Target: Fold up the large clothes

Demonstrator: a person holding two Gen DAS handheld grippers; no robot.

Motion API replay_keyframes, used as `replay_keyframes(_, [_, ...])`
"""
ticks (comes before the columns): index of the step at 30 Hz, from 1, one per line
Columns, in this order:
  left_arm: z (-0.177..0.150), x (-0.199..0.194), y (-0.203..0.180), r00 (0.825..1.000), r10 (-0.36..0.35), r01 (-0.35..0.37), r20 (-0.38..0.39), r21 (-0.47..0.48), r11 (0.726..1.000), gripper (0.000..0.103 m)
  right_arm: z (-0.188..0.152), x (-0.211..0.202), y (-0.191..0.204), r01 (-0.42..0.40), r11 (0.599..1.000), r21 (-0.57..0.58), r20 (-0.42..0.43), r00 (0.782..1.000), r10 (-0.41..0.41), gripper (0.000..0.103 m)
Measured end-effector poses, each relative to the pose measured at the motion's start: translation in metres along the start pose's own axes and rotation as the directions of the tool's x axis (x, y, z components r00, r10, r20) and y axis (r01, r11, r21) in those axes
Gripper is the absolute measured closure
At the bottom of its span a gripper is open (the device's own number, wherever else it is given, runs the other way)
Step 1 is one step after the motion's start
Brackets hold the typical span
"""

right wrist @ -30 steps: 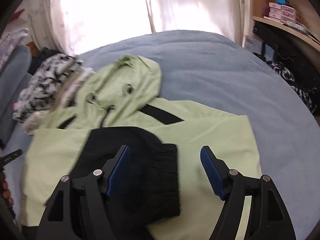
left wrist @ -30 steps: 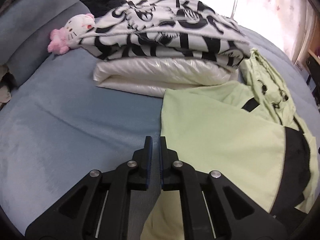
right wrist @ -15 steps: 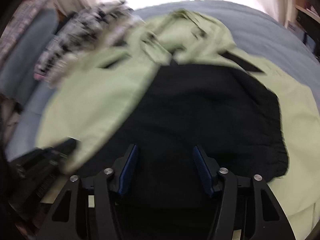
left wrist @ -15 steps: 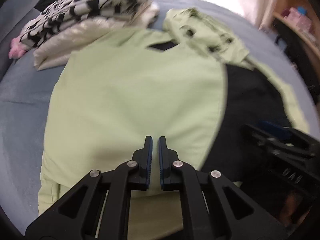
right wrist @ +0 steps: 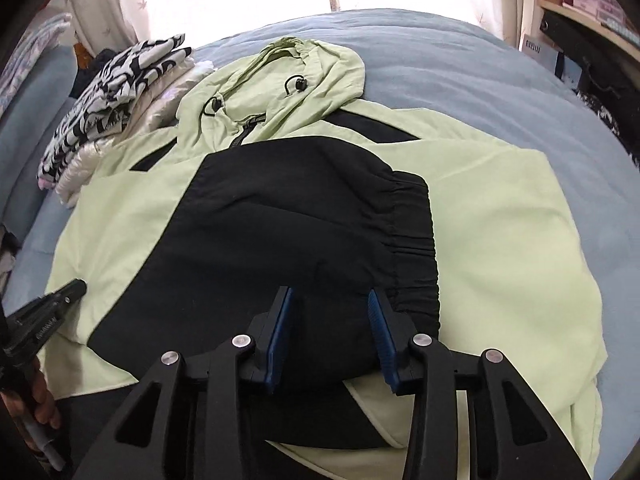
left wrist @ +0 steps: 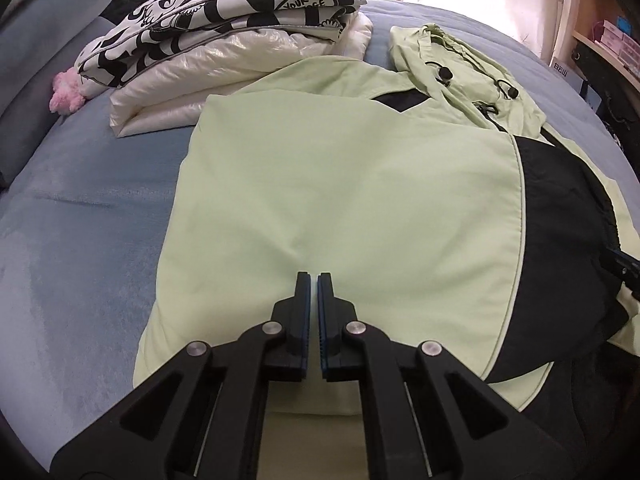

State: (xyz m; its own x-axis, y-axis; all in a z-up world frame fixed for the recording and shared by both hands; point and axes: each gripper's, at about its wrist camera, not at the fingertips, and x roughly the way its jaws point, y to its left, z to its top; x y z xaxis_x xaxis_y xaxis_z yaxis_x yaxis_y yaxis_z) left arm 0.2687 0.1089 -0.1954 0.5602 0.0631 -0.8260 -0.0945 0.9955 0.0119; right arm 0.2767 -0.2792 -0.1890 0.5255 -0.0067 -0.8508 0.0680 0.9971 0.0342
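A pale green hooded jacket (left wrist: 340, 184) with black sleeve ends lies spread on the blue bed, hood (right wrist: 288, 76) pointing away. Both sleeves are folded across the body; a black cuffed sleeve end (right wrist: 304, 220) lies on top in the middle. My left gripper (left wrist: 314, 280) is shut and empty, low over the jacket's near left part. My right gripper (right wrist: 330, 300) is open and empty, its jaws astride the near edge of the black sleeve end. The left gripper also shows at the left edge of the right wrist view (right wrist: 60, 300).
A stack of folded clothes, black-and-white print (left wrist: 224, 12) on a shiny white jacket (left wrist: 224, 76), sits at the far left beside the green jacket. A pink plush toy (left wrist: 66, 94) lies left of it. Shelves (right wrist: 592, 4) stand at the right. Blue bed cover (right wrist: 480, 68) surrounds the jacket.
Both grippers moved back to the jacket's near edge and lowered. The right gripper narrowed from wide open to partly open. The left gripper swung from the bed's left side onto the jacket.
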Motion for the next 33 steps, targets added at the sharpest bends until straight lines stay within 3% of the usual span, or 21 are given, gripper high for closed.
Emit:
replay_keyframes(11, [-0.002, -0.035, -0.003, 1.000, -0.002, 0.002, -0.002, -0.003, 1.000, 0.101, -0.002, -0.039, 0.000, -0.086, 0.996, 0.039, 0.023, 0.996, 0.085, 0.062])
replay_keyframes(22, [-0.025, -0.137, -0.006, 0.994, 0.020, -0.022, 0.104, 0.024, 0.999, 0.101, -0.033, -0.148, 0.014, -0.124, 0.992, 0.028, 0.140, 0.983, 0.119, 0.054])
replay_keyframes(33, [-0.078, -0.234, 0.007, 0.985, 0.031, -0.034, 0.169, 0.015, 0.999, 0.101, -0.091, -0.257, 0.029, -0.149, 0.989, 0.000, 0.229, 0.963, 0.145, 0.053])
